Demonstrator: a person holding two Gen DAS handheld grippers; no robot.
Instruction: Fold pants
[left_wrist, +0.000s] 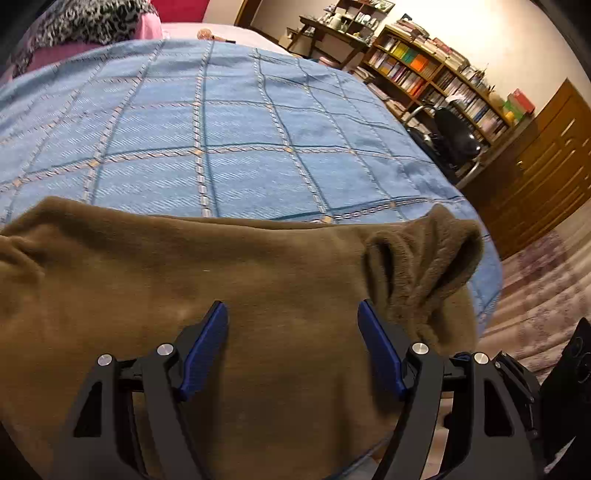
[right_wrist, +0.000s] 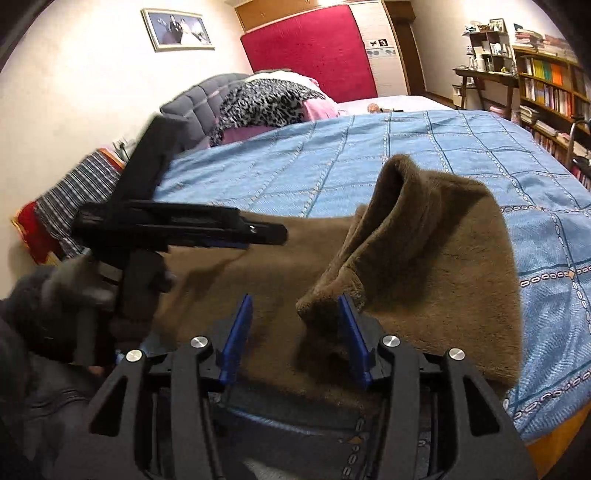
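Note:
Brown fleece pants (left_wrist: 236, 280) lie spread across the near edge of a bed covered by a blue checked bedspread (left_wrist: 229, 122). Their right end is bunched up into a raised fold (left_wrist: 424, 266). My left gripper (left_wrist: 291, 314) is open just above the flat middle of the pants, holding nothing. In the right wrist view the pants (right_wrist: 436, 258) show the same raised fold (right_wrist: 399, 206). My right gripper (right_wrist: 295, 299) is open, with the fold's lower tip beside its right finger (right_wrist: 351, 332). The left gripper's body (right_wrist: 177, 225) is at the left of that view, blurred.
Pillows and a leopard-print blanket (right_wrist: 266, 99) lie at the bed's head by a grey headboard (right_wrist: 199, 99). Bookshelves (left_wrist: 436, 70), a desk chair (left_wrist: 454, 133) and a wooden cabinet (left_wrist: 546, 155) stand right of the bed. A rug (left_wrist: 543, 288) covers the floor.

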